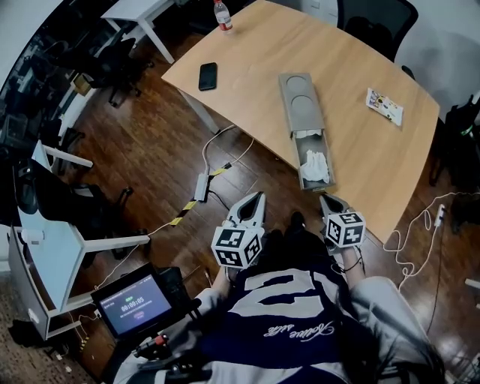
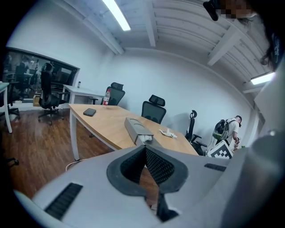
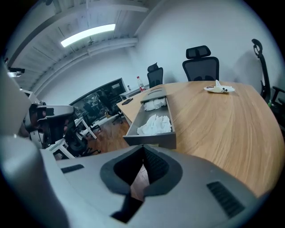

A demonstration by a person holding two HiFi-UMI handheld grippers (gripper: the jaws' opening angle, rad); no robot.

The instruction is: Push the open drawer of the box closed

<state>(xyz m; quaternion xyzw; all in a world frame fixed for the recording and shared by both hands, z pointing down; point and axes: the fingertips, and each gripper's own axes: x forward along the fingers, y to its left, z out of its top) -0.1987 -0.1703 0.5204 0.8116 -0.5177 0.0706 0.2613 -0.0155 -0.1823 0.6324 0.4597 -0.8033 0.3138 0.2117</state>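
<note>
The right hand-held gripper (image 1: 328,199), jaws clenched together on nothing, points at the front panel of the open drawer (image 1: 313,166), close to it but seemingly not yet touching. Closed jaws likely serve as a blunt tip for the push ahead. The left hand-held gripper (image 1: 256,198), likewise clenched and empty, hangs off the table's near edge beside the drawer, apparently idle. The drawer, holding crumpled white cloth (image 1: 316,163), juts toward the person from the long grey box (image 1: 299,101), which lies lengthwise on the wooden table (image 1: 360,157), so a straight shove away should seat it. A phone (image 1: 208,76), a bottle (image 1: 223,15) and a packet (image 1: 384,106) lie well clear.
</note>
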